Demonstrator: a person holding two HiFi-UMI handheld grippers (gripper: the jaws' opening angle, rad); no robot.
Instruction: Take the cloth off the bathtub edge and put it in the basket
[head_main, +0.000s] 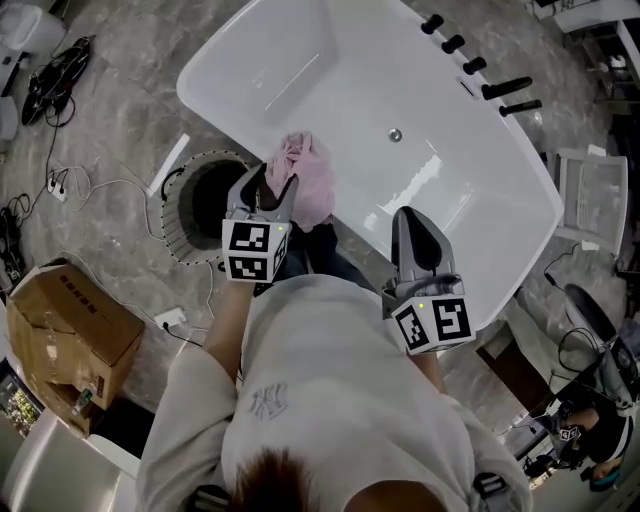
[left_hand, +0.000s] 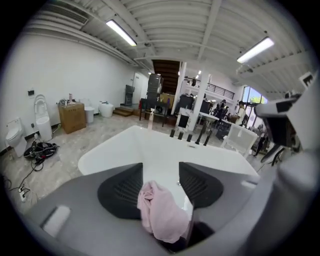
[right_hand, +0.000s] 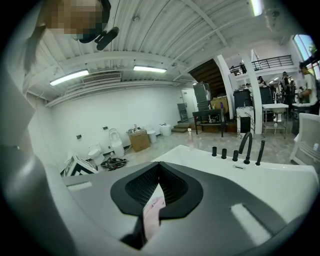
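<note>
A crumpled pink cloth lies on the near rim of the white bathtub. My left gripper is at the cloth's left side. In the left gripper view its jaws stand open around the cloth, which sags between the pads without being pinched. A round basket with a dark inside stands on the floor, left of the tub and beside the left gripper. My right gripper hovers over the tub's near rim to the right, its jaw tips shut together on nothing. A bit of the cloth shows below them.
Black taps line the tub's far right rim and a drain sits in its floor. A cardboard box stands at the left, cables lie at the upper left, and a white chair is at the right.
</note>
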